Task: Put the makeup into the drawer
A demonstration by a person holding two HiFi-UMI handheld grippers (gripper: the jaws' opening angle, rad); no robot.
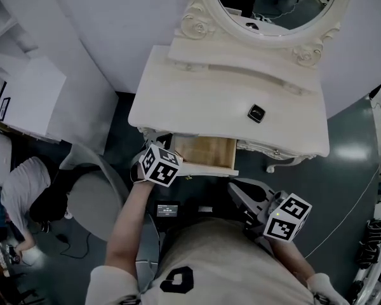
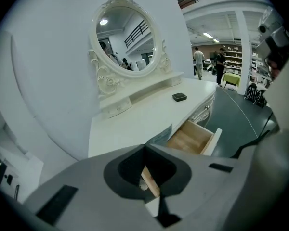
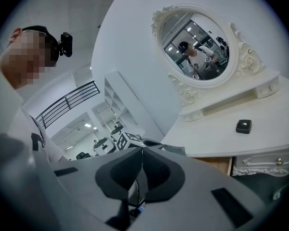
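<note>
Close to the person's chest, the right gripper [image 3: 142, 149] hangs low and right of the open drawer [image 1: 206, 151], well apart from it and pointing up toward the furniture. Its jaws are pressed together with nothing between them. A little farther out, the left gripper [image 2: 145, 148] sits at the drawer's left front corner, just beside the white front panel. Whether it touches the panel cannot be told. Its jaws are likewise closed and empty, and only the drawer's wooden edge shows through the notch behind them.

The drawer is pulled out from under the white dressing table [image 1: 197, 100], its pale wood floor bare. Beyond it, on the tabletop and right of the drawer, lies the makeup compact [image 1: 256, 113], a small dark square case standing alone, well apart from both grippers. At the back of the table rises the oval mirror [image 1: 273, 5] in its carved white frame.

Off to the left, a grey round stool [image 1: 92, 202] stands on the dark floor, and past it another person [image 1: 19, 196] bends over.
</note>
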